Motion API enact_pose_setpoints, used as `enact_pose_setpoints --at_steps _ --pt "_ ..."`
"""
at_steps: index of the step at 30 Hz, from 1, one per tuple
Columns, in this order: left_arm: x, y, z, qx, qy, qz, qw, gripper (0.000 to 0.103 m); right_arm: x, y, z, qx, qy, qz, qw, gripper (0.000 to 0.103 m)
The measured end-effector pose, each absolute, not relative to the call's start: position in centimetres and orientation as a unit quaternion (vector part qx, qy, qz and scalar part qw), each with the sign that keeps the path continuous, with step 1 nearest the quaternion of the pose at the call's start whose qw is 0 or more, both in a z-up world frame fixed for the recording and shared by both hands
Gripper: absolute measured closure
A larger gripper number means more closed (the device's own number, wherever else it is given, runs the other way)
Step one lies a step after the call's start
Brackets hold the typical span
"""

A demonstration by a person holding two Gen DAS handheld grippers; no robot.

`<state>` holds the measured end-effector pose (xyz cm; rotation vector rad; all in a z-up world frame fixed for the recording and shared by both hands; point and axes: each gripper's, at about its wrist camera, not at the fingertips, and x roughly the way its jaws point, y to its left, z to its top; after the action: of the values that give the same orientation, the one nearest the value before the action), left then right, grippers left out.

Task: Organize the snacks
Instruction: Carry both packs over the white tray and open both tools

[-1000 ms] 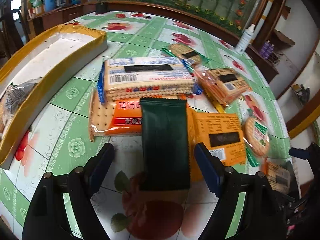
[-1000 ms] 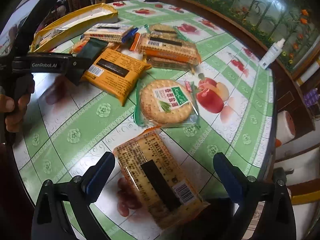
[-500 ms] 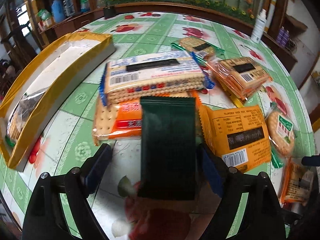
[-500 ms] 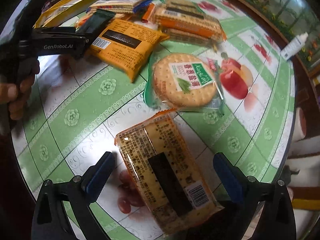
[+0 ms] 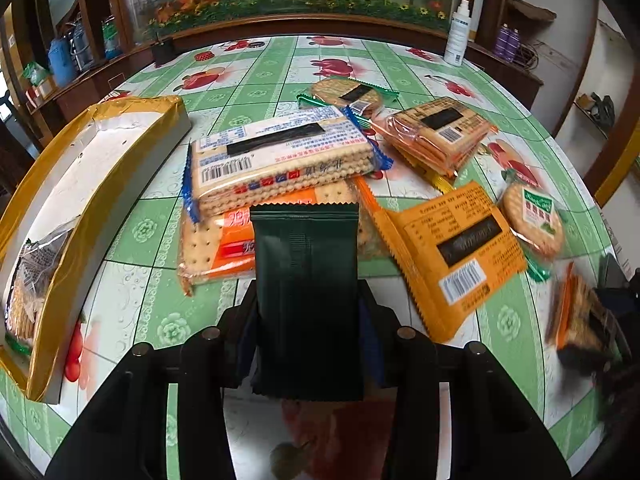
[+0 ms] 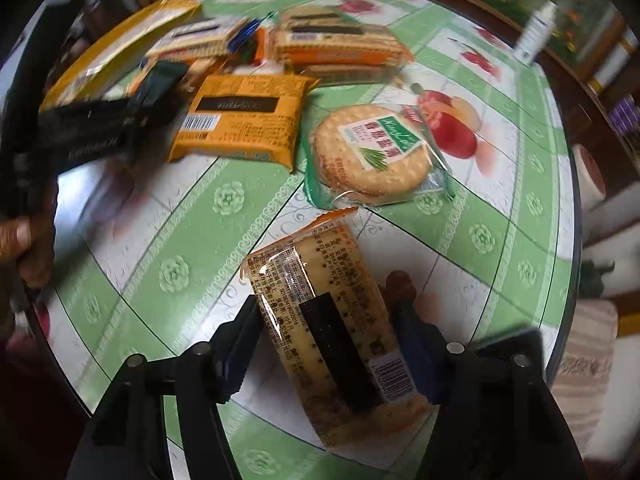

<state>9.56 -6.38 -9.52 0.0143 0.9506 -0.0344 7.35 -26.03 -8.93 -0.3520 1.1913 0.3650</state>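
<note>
Left gripper [image 5: 307, 320] clamped on dark green packet [image 5: 307, 292], pads tight vs both long edges, pkt upright betw fingers w/ serrated top edge overlapping orange cracker pack [image 5: 218, 246] behind it. Just beyond that, resting partly on top: long cracker pack w/ blue ends [image 5: 280, 160], barcode facing up. Off to right of green pkt: orange-yellow packet [image 5: 452, 252], flat, barcode side up, touching orange cracker pack's right end. Further back: clear-wrapped cracker stack [image 5: 440, 136] and round cracker pack w/ green trim [image 5: 346, 96], near each other. Round cracker pack, green label [image 5: 532, 220], at right beside orange-yellow pkt. At far left: yellow-rimmed tray [image 5: 104, 168], one clear snack bag [image 5: 28, 280] inside near end. All on green-and-white floral tablecloth [image 5: 256, 76]. White spray bottle [image 5: 458, 36] at far table edge.

Right gripper [image 6: 326, 340] closed on clear-wrapped sesame cracker pack [image 6: 332, 332], pads pressing both long sides, pack angled, far end toward table centre, barcode end nearest cam. Can't tell if lifted or touching cloth. Just ahead, apart from it: same green-label round pack [image 6: 372, 152]. Left of that: orange-yellow pkt [image 6: 244, 120], then left gripper body blurred w/ green pkt [image 6: 160, 80] in it, and hand [image 6: 24, 248] at left frame edge. Behind: cracker stack [image 6: 340, 44], blue-ended pack [image 6: 200, 40], tray [image 6: 120, 48], spray bottle [image 6: 536, 32] far right.
</note>
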Motion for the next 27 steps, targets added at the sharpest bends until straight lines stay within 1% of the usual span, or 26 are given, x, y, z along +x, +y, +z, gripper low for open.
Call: enact_pose_setpoints --at_steps 2,5,12,17,21,27 --pt "9.0 -6.2 -9.2 0.010 0.451 -0.017 0.892 0.062 7.1 -26.5 -8.5 -0.139 0.549 0.157 0.809 0.038" --pt "8.2 -5.9 -8.3 0.016 0.436 -0.020 0.899 0.061 6.6 -26.7 -7.9 -0.117 0.540 0.151 0.820 0.038" --pt "6.6 -3.6 -5.0 0.009 0.395 -0.016 0.918 0.061 5.4 -25.5 -5.5 -0.064 0.498 0.151 0.852 0.040" --pt "6.0 -0.4 -3.3 -0.004 0.377 0.009 0.926 0.061 6.0 -22.0 -3.6 -0.041 0.461 0.184 0.867 0.041" --pt "5.6 2.5 -2.3 -0.011 0.362 0.040 0.931 0.061 6.9 -18.2 -2.5 -0.037 0.445 0.219 0.868 0.046" --pt "5.2 6.2 -2.0 -0.027 0.350 0.073 0.933 0.061 7.6 -12.9 -1.3 -0.042 0.423 0.257 0.868 0.046"
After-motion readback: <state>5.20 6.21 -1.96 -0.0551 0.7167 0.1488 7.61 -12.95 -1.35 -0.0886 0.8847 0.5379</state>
